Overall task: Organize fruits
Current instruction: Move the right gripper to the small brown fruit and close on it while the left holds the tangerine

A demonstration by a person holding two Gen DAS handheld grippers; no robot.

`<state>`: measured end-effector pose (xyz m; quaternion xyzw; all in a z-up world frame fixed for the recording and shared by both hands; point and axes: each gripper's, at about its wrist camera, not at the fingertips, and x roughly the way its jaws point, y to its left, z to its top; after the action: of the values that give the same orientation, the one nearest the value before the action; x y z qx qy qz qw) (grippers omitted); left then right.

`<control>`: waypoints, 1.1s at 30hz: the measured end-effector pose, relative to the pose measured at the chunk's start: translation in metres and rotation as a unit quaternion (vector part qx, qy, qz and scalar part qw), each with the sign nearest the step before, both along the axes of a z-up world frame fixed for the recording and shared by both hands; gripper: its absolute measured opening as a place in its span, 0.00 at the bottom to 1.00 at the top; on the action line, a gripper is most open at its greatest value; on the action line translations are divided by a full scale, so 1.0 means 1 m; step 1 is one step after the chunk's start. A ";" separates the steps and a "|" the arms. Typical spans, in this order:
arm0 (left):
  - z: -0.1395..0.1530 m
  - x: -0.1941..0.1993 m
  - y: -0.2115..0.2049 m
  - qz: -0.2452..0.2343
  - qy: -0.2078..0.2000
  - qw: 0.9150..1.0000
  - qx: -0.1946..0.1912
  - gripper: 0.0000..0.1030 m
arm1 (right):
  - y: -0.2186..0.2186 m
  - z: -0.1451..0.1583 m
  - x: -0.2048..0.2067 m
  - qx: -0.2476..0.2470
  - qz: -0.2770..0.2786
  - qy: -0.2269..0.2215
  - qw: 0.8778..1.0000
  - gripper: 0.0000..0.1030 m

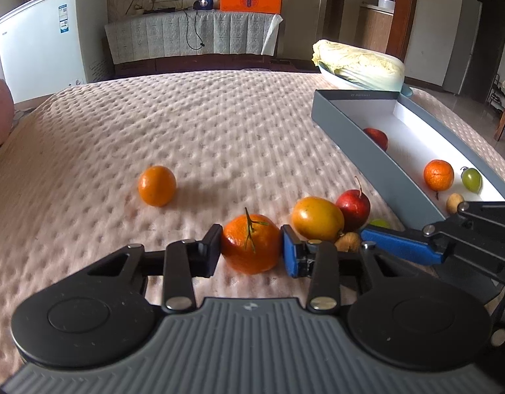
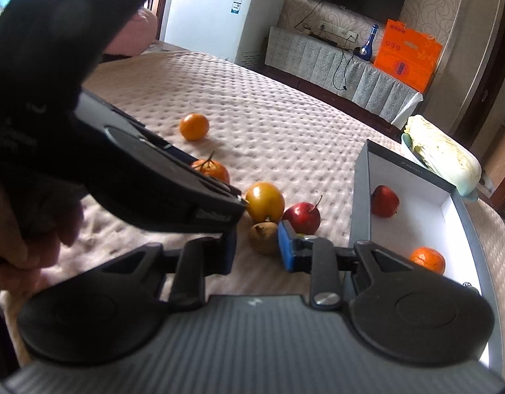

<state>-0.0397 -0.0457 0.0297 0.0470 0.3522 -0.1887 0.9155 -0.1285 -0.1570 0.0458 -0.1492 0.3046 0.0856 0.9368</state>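
A stemmed mandarin (image 1: 250,246) rests on the pink quilted bedspread (image 1: 186,124), and my left gripper (image 1: 252,252) is shut on it, one pad against each side. My right gripper (image 2: 257,249) is shut on a small brown fruit (image 2: 263,238), which lies against its blue finger (image 2: 286,246). The left gripper's body partly hides the other finger. Loose nearby are an orange (image 1: 157,185), a yellow-orange fruit (image 1: 318,218), a red apple (image 1: 353,205) and a green fruit (image 1: 380,222). The grey box (image 1: 350,124) at the right holds several fruits.
A napa cabbage (image 1: 357,64) lies on a plate behind the box. A person's hand (image 2: 26,229) holds the left gripper close on the left of the right wrist view. Beyond the bed's far edge stand a white freezer (image 1: 49,42) and a covered cabinet (image 1: 193,36).
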 end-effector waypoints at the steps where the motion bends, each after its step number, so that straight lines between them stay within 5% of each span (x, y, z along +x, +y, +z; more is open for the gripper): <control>1: 0.002 -0.001 0.001 0.002 -0.004 1.000 0.001 0.43 | -0.003 0.002 0.001 0.009 -0.001 0.003 1.000 0.26; 21: 0.005 0.001 0.028 0.019 -0.003 1.000 -0.001 0.43 | -0.005 -0.005 0.009 -0.002 -0.018 0.006 1.000 0.26; 33: 0.003 0.001 0.023 0.012 -0.002 1.000 0.003 0.43 | -0.009 0.005 0.004 0.074 0.005 0.026 0.997 0.26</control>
<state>-0.0385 -0.0226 0.0328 0.0459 0.3514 -0.1762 0.9183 -0.1246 -0.1659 0.0509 -0.0790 0.3212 0.1163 0.9365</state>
